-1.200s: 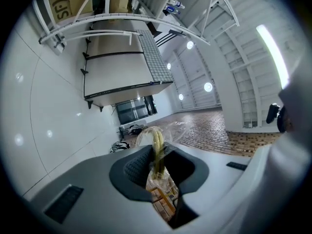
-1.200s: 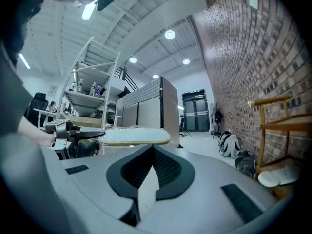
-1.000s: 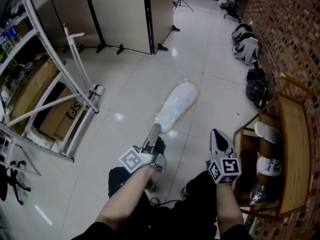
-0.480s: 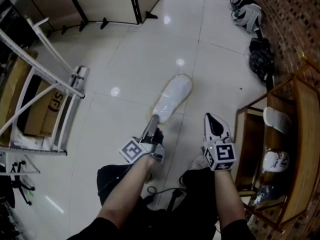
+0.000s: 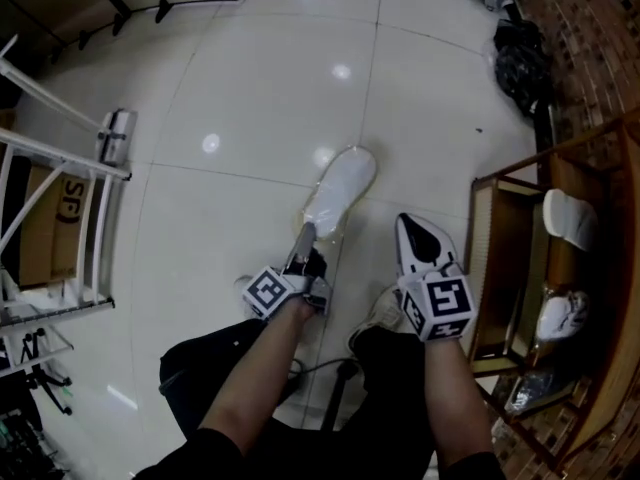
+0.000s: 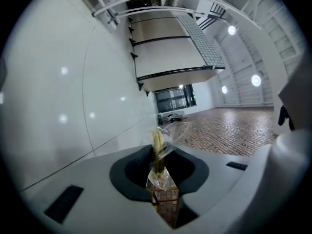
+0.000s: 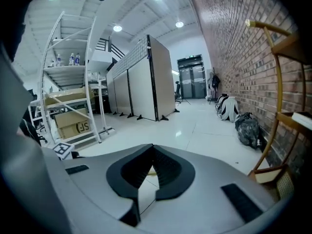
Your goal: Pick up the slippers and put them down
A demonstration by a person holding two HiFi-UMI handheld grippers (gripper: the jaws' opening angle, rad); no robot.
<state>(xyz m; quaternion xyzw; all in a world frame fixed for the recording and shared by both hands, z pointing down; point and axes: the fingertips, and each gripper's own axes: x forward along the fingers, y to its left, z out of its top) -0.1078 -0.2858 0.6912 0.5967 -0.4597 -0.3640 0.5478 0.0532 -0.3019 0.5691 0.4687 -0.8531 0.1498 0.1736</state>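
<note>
Only the left gripper view shows the grip itself. The left gripper (image 6: 160, 172) has its jaws clamped on the gathered edge of a clear plastic bag (image 6: 165, 135), with a pale strip pinched in with the film.

The head view shows what that close look misses. The whole bag (image 5: 338, 196) reaches straight ahead of the left gripper (image 5: 306, 232), low over the white floor (image 5: 230, 218), and the white slippers (image 5: 345, 183) lie inside it. Whether the bag touches the floor I cannot tell.

The right gripper (image 5: 408, 226) sits just right of the bag's near end, apart from it. Its own view shows the right gripper (image 7: 152, 150) closed, pad tips touching, with nothing between them.

Further to that gripper's right stands a wooden shelf (image 5: 487, 268). It holds two other white slippers (image 5: 570, 218), lying apart from each other.
</note>
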